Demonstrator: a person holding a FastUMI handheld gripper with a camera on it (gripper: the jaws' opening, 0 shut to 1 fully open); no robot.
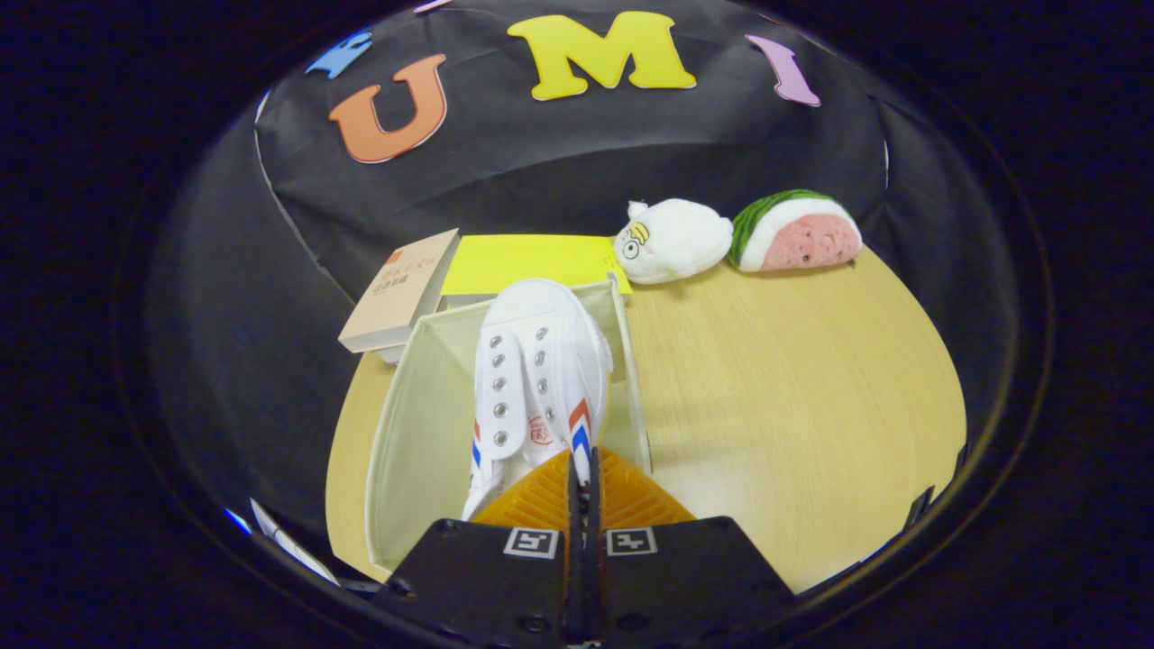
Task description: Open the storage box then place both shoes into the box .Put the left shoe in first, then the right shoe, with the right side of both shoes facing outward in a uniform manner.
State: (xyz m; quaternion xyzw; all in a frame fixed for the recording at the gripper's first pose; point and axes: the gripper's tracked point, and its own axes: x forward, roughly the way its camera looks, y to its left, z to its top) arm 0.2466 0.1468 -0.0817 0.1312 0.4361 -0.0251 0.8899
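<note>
One shoe (539,379) is what you hold in the gripper view: a white lace-up with metal eyelets and red and blue stripes on its side, toe pointing away from you, heel end at your fingers. Your gripper (582,482) has its two fingers drawn nearly together, only a thin slit between them, pinching the shoe's heel edge.

Item, storage box (424,424): pale fabric walls, open at the top, standing on the wooden table (793,388) just ahead of your fingers. The shoe sits inside the box along its right-hand wall, its toe reaching the far wall. You can see bare box interior to the left of the shoe.

Item, yellow sheet (532,260): lying flat beyond the box, touching its far edge.

Item, book (401,293): tan cover, tilted, beside the box's far left corner, partly over the table edge.

Item, white plush toy (672,239): beyond the box to the right, at the table's far edge against the black cloth.

Item, watermelon plush (798,233): green rind, pink face, just beside the white plush toy, the two touching.
</note>
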